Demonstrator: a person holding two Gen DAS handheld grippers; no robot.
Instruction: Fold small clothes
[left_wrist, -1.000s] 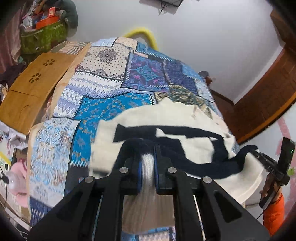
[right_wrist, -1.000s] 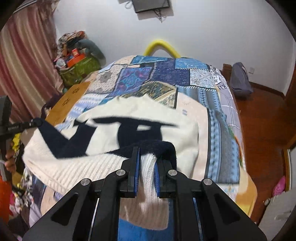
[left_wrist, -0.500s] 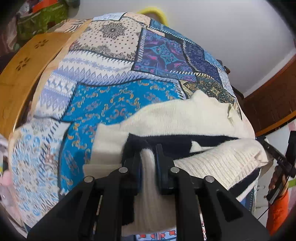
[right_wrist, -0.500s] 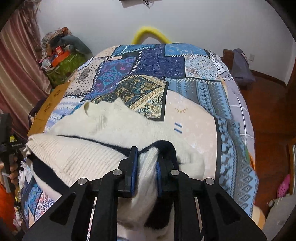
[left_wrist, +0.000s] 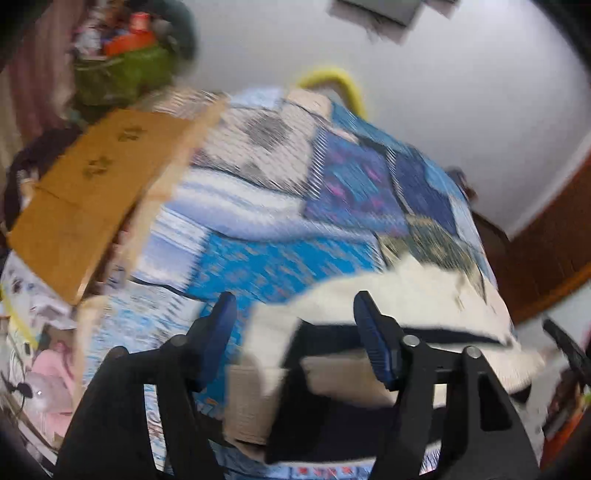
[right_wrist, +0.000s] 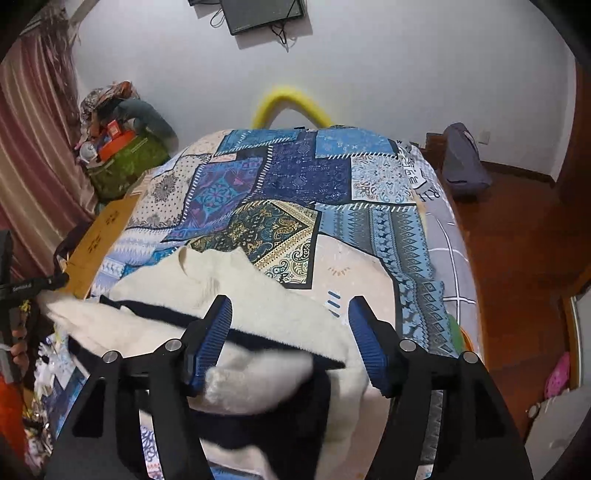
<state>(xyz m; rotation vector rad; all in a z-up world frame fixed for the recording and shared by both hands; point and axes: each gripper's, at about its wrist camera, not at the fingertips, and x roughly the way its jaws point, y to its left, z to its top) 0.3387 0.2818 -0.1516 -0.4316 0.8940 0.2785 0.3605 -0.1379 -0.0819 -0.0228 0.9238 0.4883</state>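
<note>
A cream knit sweater with navy bands (right_wrist: 236, 295) lies folded over on the near end of the patchwork bedspread (right_wrist: 332, 173). It also shows in the blurred left wrist view (left_wrist: 406, 306). My left gripper (left_wrist: 291, 325) is open, its blue pads spread over the sweater's left edge and holding nothing. My right gripper (right_wrist: 288, 325) is open above the sweater's right part, with a loose fold of knit lying between and below its pads. The left gripper's body shows at the left edge of the right wrist view (right_wrist: 22, 288).
A wooden board (left_wrist: 92, 192) lies along the bed's left side. A green bag with clutter (right_wrist: 125, 162) stands at the far left by a curtain. A yellow curved tube (right_wrist: 288, 103) rises behind the bed. A grey bag (right_wrist: 461, 162) sits on the wooden floor at right.
Both grippers have opened and let go of the sweater, which now rests folded on the bed. The left wrist view has tilted up and is blurred by motion.
</note>
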